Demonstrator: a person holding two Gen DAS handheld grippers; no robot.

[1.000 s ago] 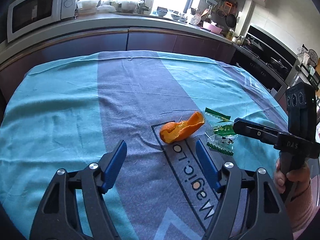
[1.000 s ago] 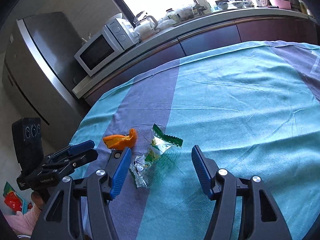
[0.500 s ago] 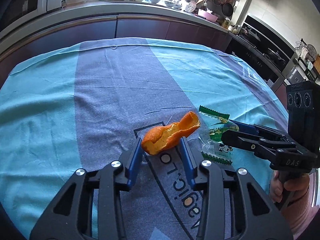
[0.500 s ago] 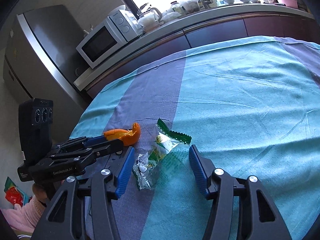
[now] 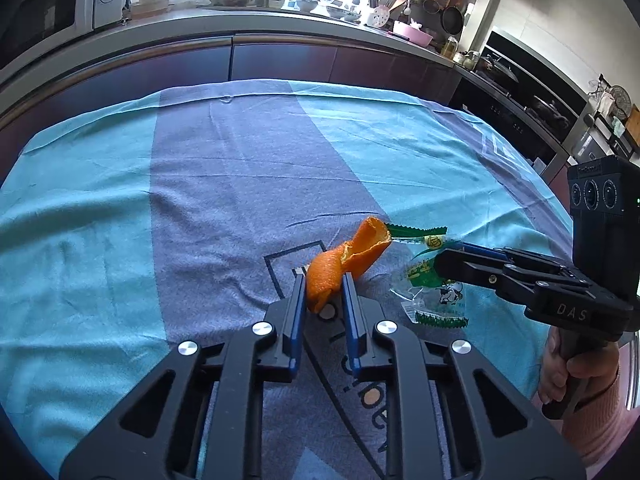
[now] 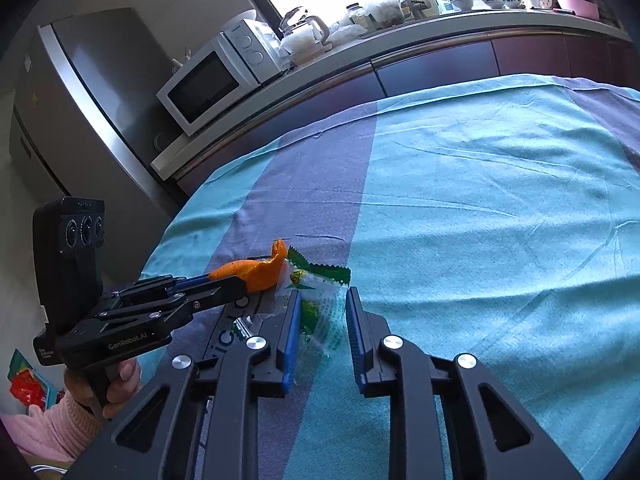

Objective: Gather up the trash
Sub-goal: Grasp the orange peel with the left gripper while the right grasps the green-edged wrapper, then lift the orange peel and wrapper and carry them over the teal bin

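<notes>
A curled orange peel (image 5: 360, 248) lies on the printed grey stripe of the tablecloth (image 5: 200, 200). My left gripper (image 5: 323, 280) is closing its jaws on the peel's near end, and both blue pads touch it. Just right of the peel lies a clear candy wrapper (image 5: 436, 304) with green print. In the right wrist view my right gripper (image 6: 323, 294) is closing around the wrapper (image 6: 320, 270), which is bunched between its pads. The two grippers sit side by side, tips close together. From the right wrist, the left gripper (image 6: 236, 280) shows holding the peel (image 6: 260, 272).
The teal and grey cloth covers the whole table, down to its far edge (image 5: 280, 84). Behind it runs a dark kitchen counter (image 5: 280, 52) with a microwave (image 6: 208, 84) and a steel fridge (image 6: 92, 92). A hand (image 5: 560, 364) in a pink sleeve holds the right gripper's handle.
Both grippers narrowed from wide open. The left one moved forward over the peel and pinched its near end. The right one's pads closed in on the wrapper, crumpling it.
</notes>
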